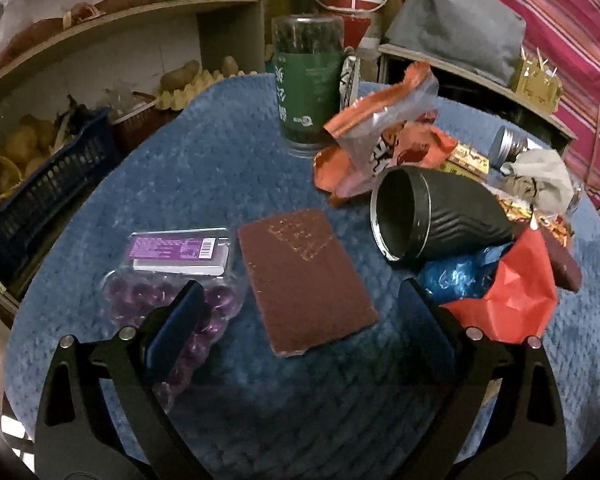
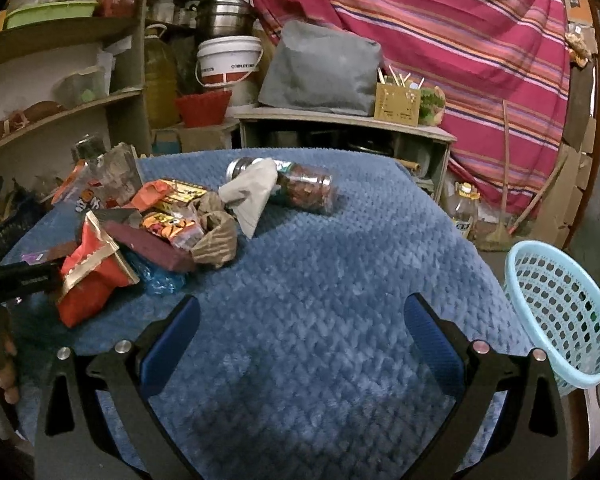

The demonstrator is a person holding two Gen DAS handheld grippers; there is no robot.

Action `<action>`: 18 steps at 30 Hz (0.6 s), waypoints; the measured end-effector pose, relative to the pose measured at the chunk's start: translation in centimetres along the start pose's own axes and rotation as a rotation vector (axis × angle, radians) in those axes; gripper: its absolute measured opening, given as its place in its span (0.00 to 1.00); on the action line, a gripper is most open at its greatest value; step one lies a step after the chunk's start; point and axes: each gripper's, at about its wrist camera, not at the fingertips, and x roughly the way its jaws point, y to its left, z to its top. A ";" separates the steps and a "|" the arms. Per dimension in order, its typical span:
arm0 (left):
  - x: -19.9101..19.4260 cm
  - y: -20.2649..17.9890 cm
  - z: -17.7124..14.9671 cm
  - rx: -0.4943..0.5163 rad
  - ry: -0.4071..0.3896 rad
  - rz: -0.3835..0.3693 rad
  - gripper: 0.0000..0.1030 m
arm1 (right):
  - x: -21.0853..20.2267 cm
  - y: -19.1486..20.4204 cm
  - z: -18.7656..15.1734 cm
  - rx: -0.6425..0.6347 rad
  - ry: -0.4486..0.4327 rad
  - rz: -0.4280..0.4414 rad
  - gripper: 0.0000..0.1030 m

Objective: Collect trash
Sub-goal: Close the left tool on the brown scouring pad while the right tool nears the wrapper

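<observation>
Left tongs [image 1: 300,308] spread wide, holding nothing, hanging over the near edge of the blue-covered worktop [image 1: 228,152]. Right tongs [image 2: 302,316] likewise spread and empty, above bare cover.

Between my left fingers: one brown notebook [image 1: 304,276], flat, stiff. Left of it, one clear pack of purple beads [image 1: 172,280]. I doubt either is trash.

Trash lies heaped toward the worktop's right edge in the left view, left edge in the right view. Nearest: one red foil wrapper [image 2: 90,276], crumpled, light, slippery; I'd pinch a raised fold rather than a flat face. Under it one blue film wrapper [image 1: 460,276], soft and thin. One black ribbed cup [image 1: 440,216] on its side, mouth toward me; light, crushable, best taken by the rim. One crumpled brown paper piece [image 2: 216,236], one pale wad [image 2: 250,194], several orange snack wrappers [image 1: 384,136]; exact count unclear in the heap.

Two jars: one upright with green label [image 1: 308,84], one lying [image 2: 304,188]. Glass-like, probably heavier.

One pale blue basket [image 2: 560,312] beyond the worktop's right edge, likely the bin.
</observation>
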 end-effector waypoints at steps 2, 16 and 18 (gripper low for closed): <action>0.2 -0.4 -0.1 0.013 0.005 0.015 0.92 | 0.3 0.0 -0.1 0.002 0.008 0.000 0.96; 0.4 -0.5 -0.3 -0.024 0.039 0.080 0.92 | 0.8 0.2 -0.2 -0.001 0.022 -0.004 0.96; 0.4 -0.4 -0.3 -0.026 0.038 0.077 0.92 | 0.8 0.1 -0.2 0.000 0.021 -0.005 0.96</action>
